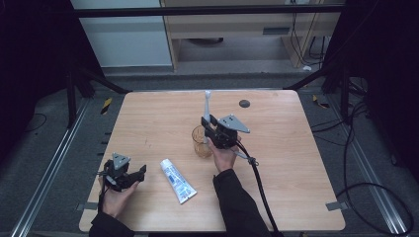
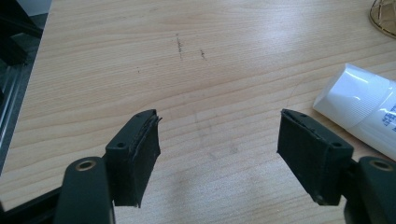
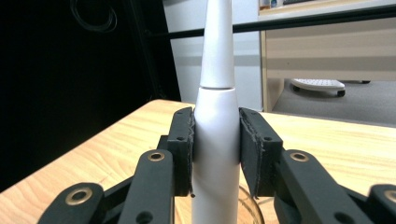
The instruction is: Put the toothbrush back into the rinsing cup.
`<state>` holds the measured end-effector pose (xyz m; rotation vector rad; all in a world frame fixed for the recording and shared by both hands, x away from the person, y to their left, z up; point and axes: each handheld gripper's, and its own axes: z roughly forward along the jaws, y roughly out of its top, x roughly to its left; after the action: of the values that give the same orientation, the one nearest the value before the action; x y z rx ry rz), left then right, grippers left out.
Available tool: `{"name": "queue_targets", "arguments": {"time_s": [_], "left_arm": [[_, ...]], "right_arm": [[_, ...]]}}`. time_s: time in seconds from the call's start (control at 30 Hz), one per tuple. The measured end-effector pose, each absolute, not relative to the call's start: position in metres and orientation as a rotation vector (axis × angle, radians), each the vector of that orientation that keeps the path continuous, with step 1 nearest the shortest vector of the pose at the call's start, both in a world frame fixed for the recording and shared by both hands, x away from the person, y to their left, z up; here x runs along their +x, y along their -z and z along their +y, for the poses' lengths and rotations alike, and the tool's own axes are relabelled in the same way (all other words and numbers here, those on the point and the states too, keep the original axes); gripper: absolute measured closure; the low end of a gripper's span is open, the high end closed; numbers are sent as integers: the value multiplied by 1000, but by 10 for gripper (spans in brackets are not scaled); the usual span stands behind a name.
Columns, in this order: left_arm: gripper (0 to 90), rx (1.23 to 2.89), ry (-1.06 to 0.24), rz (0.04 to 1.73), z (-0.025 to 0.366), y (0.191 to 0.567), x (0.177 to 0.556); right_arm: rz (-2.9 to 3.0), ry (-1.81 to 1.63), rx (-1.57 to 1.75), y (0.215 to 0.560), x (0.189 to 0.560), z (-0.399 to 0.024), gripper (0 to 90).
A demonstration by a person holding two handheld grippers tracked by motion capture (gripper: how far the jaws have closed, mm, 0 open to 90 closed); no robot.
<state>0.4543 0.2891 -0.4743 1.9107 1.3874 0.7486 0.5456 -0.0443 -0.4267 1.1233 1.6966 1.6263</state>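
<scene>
A white electric toothbrush (image 1: 207, 106) stands upright over an amber glass cup (image 1: 200, 141) at the table's middle. My right gripper (image 1: 206, 127) is shut on the toothbrush's white handle (image 3: 216, 140), both pads pressed against its sides, and the cup's rim (image 3: 247, 207) shows just below. A white toothpaste tube (image 1: 178, 180) with blue print lies flat near the front of the table. My left gripper (image 1: 140, 174) rests low at the front left, open, with bare wood between its jaws. The tube's crimped end (image 2: 362, 102) lies just right of the left gripper (image 2: 218, 140).
A small dark round disc (image 1: 244, 103) sits near the table's (image 1: 276, 163) far edge. The right gripper's black cable (image 1: 259, 185) trails toward the front edge. Dark frame legs and floor cables surround the table.
</scene>
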Motion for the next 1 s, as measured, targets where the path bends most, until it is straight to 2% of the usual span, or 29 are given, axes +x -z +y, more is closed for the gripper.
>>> {"name": "queue_targets", "arguments": {"time_s": [1.0], "left_arm": [[286,1915,-745,1387,288,474,454]], "right_arm": [[1838,-1496,1135,442,541,-50,667]]}}
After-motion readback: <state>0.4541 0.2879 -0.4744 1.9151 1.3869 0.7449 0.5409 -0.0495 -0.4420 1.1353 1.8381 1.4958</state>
